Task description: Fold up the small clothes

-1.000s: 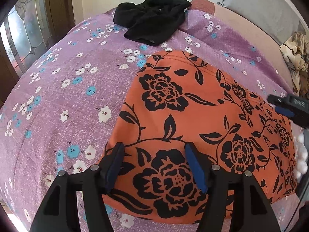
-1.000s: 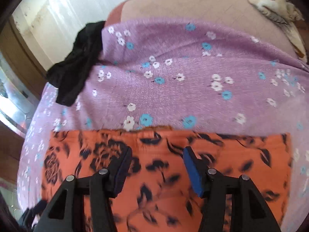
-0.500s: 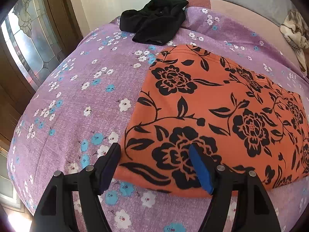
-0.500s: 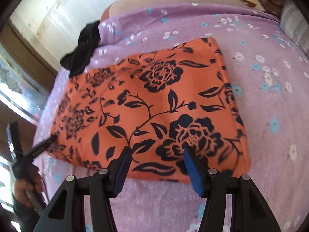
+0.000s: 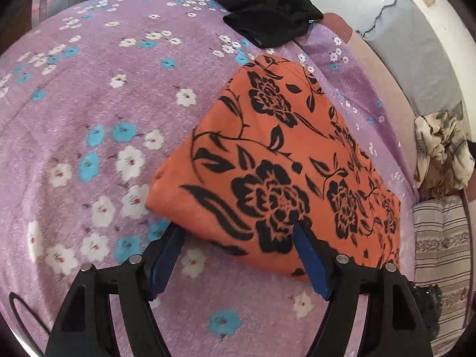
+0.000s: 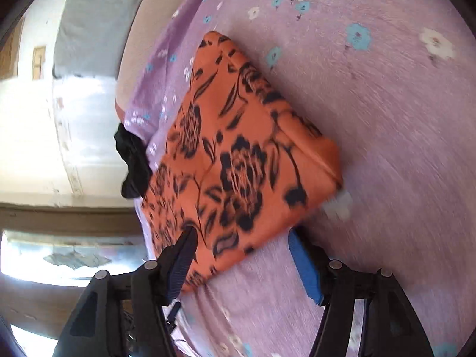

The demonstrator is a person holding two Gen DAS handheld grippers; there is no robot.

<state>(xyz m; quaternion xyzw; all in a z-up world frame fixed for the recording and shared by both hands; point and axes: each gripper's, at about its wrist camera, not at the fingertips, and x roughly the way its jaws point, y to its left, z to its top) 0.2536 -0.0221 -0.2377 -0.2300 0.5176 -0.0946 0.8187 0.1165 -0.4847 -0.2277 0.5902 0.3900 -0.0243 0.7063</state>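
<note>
A folded orange cloth with black flowers (image 5: 282, 148) lies flat on the purple flowered bedspread (image 5: 89, 89). My left gripper (image 5: 238, 232) hangs open just above the cloth's near edge, one blue pad off the corner and the other over the fabric, neither pressing. In the right wrist view, which is rolled and blurred, the same orange cloth (image 6: 238, 148) lies slantwise. My right gripper (image 6: 241, 233) straddles its near edge with the jaws opening. One finger lies over the cloth and the other over bare bedspread (image 6: 386, 119). Nothing is gripped.
A crumpled black garment (image 5: 267, 17) lies at the bed's far edge, also in the right wrist view (image 6: 134, 163). A grey pillow (image 5: 416, 59), a rumpled beige cloth (image 5: 440, 148) and a striped cushion (image 5: 440, 253) line the right side.
My left gripper has drawn back to the cloth's near corner and rolled. My right gripper has swung from above the cloth to its edge, rolled strongly and widened its jaws.
</note>
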